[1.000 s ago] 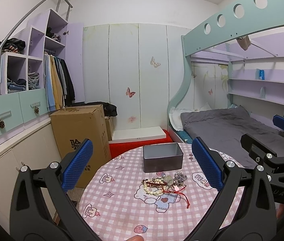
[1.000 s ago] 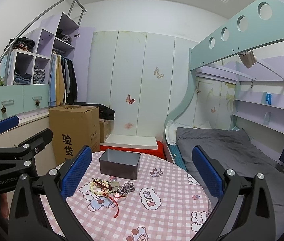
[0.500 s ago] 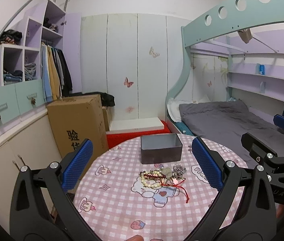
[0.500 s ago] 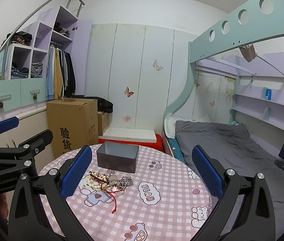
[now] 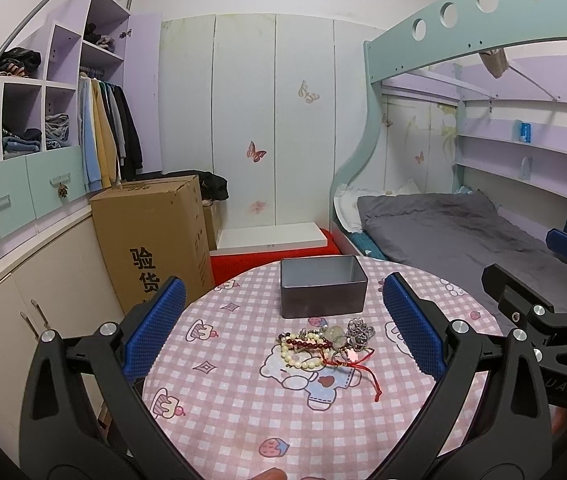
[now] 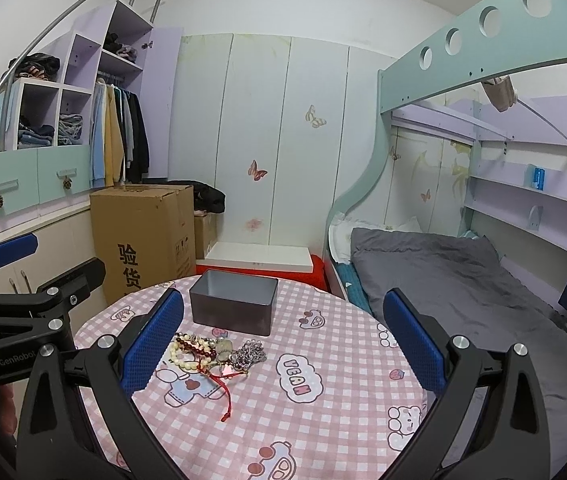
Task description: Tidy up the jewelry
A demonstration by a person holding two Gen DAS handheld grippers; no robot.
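Both grippers, left [image 5: 283,332] and right [image 6: 283,332], hover above the bench [image 5: 243,420], fingers spread wide and empty. The jewelry [image 5: 325,344] lies heaped mid-bench, just in front of the tin [image 5: 321,290], none inside. Judged light, limp, slippery and tangled; beads may snag the red cord [image 5: 365,372]. Best hold: one outer bead strand.

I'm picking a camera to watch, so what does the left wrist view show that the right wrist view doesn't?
Only the left wrist view shows a strawberry print on the near tablecloth. Only the right wrist view shows the white "YEAH" bubble print. Both show the open grey rectangular metal tin, the tangled pile of bead bracelets and red cord in front of it, and the other gripper at the frame's edge.
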